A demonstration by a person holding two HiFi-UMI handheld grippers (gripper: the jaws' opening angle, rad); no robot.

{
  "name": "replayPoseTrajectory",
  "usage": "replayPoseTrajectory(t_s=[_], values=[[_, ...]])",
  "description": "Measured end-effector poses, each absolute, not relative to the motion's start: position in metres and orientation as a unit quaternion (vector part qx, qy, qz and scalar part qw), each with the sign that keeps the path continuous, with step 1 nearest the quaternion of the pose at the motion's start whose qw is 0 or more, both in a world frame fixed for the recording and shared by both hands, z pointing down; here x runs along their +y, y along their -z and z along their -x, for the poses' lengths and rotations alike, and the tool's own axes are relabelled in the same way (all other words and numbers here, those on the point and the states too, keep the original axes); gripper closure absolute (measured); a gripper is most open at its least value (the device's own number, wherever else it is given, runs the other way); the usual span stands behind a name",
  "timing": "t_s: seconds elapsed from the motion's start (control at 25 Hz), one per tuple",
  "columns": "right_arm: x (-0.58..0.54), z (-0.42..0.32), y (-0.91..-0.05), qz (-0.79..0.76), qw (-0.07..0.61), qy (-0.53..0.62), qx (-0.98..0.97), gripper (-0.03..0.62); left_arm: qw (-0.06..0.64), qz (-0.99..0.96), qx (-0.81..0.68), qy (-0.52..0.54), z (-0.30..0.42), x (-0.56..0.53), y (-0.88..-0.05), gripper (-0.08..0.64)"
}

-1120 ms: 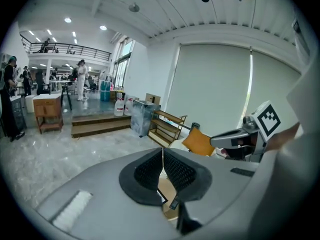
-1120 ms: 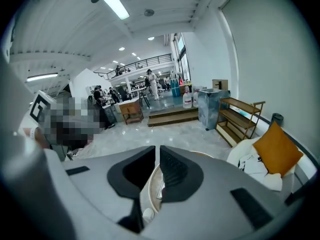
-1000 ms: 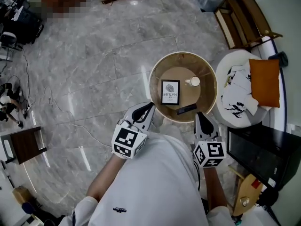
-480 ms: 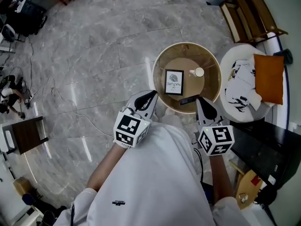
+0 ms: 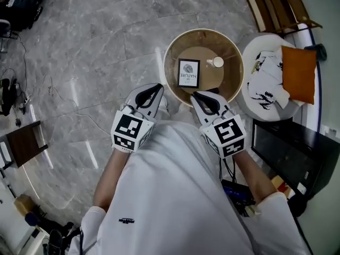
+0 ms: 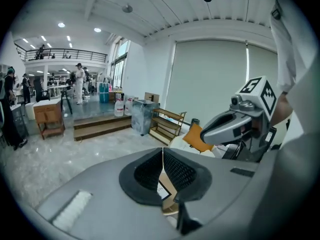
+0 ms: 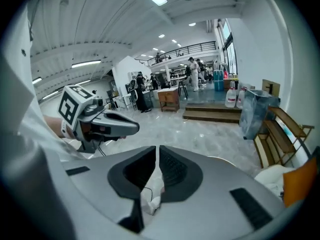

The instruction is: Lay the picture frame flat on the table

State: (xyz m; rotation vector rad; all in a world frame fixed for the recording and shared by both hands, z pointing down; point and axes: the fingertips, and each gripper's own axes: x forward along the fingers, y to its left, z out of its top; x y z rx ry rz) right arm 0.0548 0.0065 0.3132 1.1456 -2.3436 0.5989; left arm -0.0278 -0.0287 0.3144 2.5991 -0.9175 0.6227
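Observation:
The black picture frame (image 5: pixel 188 73) with a white print sits on the round wooden table (image 5: pixel 232 84), left of centre. From above I cannot tell whether it leans or lies flat. My left gripper (image 5: pixel 158 87) is shut and empty, just short of the table's near left rim. My right gripper (image 5: pixel 195 95) is also shut and empty, its tips at the near rim just below the frame. In the left gripper view a corner of the picture frame (image 6: pixel 162 189) peeks out under the shut pads of the left gripper (image 6: pixel 162 156). The right gripper (image 7: pixel 158 156) points over the floor.
A white cup (image 5: pixel 216 62) stands on the table right of the frame. A white armchair (image 5: pixel 260 94) with an orange cushion (image 5: pixel 299 73) is right of the table. A black cabinet (image 5: pixel 289 153) is at the right, a wooden shelf (image 5: pixel 276 9) at the back, and a dark stool (image 5: pixel 24 150) at the left.
Both grippers have come forward to the table's near rim. The right gripper now covers the dark bar-shaped object that lay at the table's front. The frame has not moved on the table.

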Motion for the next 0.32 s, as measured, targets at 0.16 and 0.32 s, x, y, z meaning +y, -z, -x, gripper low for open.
replayPoseTrajectory(t_s=[0.16, 0.32], values=[[-0.002, -0.072, -0.315, -0.443, 0.219, -0.227, -0.839, 0.573, 0.168, -0.907, -0.317, -0.218, 0.024, -0.021, -0.323, 0.550], [-0.007, -0.084, -0.318, -0.461, 0.213, -0.234, -0.829, 0.574, 0.173, -0.909, -0.319, -0.206, 0.018, -0.025, -0.324, 0.551]])
